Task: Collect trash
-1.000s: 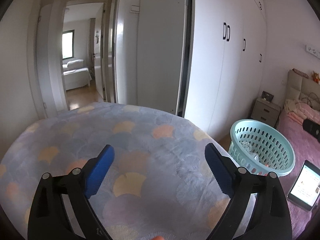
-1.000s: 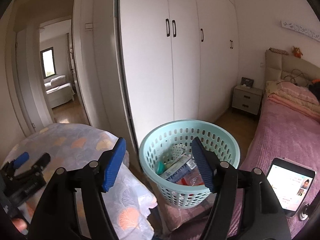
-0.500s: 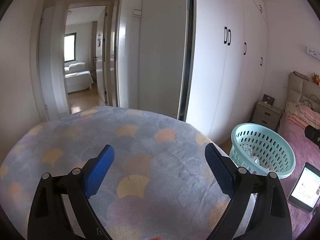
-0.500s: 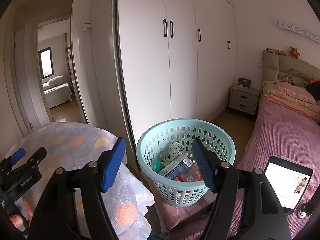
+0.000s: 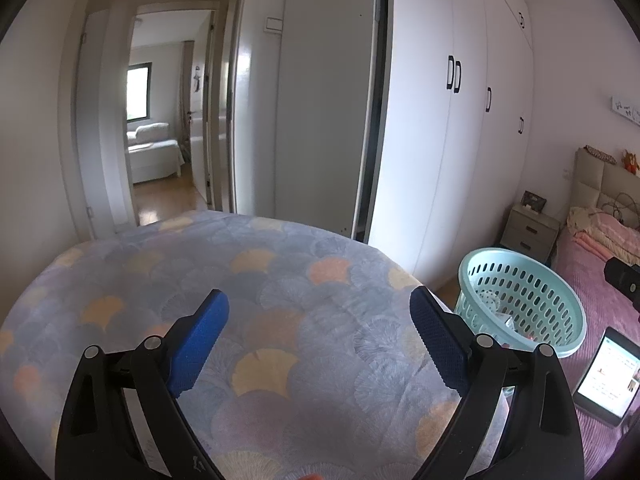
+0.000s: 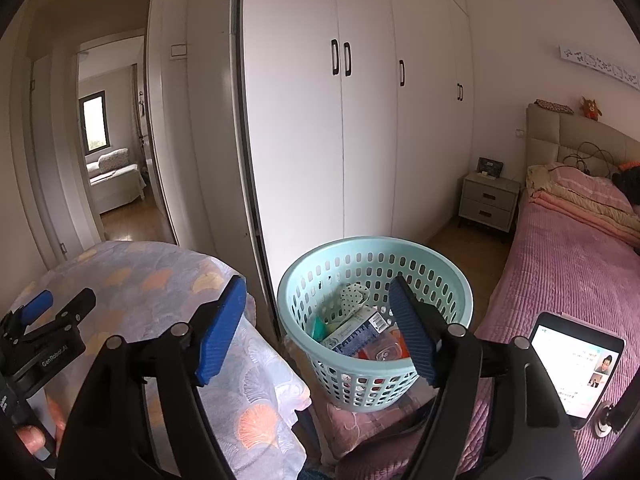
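Left gripper (image 5: 318, 320): hanging over the patterned cloth (image 5: 280, 280), fingers spread wide, gripping nothing.
Right gripper (image 6: 318, 330): hanging in front of the basket (image 6: 448, 264), fingers spread wide, also carrying nothing.
Change, left view: camera is tilting up a bit versus a second ago; more wardrobe (image 5: 460, 140) and doorway showing, basket sliding lower right.
Change, right view: barely drifting; basket is edging left between the fingers, left gripper at the frame edge is rising slightly.
Trash (image 6: 356, 332): sitting inside the basket: a blue-white carton, something red, a green bit, a dotted piece.
Cloth top: no loose trash showing on it in either view.
Tablet (image 6: 576, 372): lying lit on the pink bed (image 6: 568, 272), just beside the basket.
Meaning: both grippers unloaded and lifting away, so collecting is looking done or nearly done.
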{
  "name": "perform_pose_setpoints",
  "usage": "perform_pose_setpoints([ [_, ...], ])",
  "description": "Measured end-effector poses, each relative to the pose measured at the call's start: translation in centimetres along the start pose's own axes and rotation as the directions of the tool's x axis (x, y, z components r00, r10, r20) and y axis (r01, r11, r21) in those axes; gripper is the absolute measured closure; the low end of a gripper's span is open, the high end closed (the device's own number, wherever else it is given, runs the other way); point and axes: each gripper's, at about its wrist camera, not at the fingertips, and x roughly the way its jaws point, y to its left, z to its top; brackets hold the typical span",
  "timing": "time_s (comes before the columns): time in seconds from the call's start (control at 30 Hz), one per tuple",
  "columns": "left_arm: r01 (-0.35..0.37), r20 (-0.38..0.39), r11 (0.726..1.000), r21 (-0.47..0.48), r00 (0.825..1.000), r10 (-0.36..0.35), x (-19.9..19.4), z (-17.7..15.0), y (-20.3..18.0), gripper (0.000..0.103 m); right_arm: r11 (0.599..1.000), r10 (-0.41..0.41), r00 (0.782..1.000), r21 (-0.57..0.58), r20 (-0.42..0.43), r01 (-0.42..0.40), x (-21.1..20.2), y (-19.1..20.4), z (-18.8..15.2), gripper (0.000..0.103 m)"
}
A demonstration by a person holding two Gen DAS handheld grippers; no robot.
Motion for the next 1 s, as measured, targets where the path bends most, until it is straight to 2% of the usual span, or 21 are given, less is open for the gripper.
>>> perform_pose_setpoints([
  [1.0,0.008,0.0,1.0,0.004,1.0,-0.008,-0.2,0.31,0.07,0.014,1.0,0.011,1.0,-0.004,-0.019,-0.011,0.3,0.3,-0.23,0.033],
])
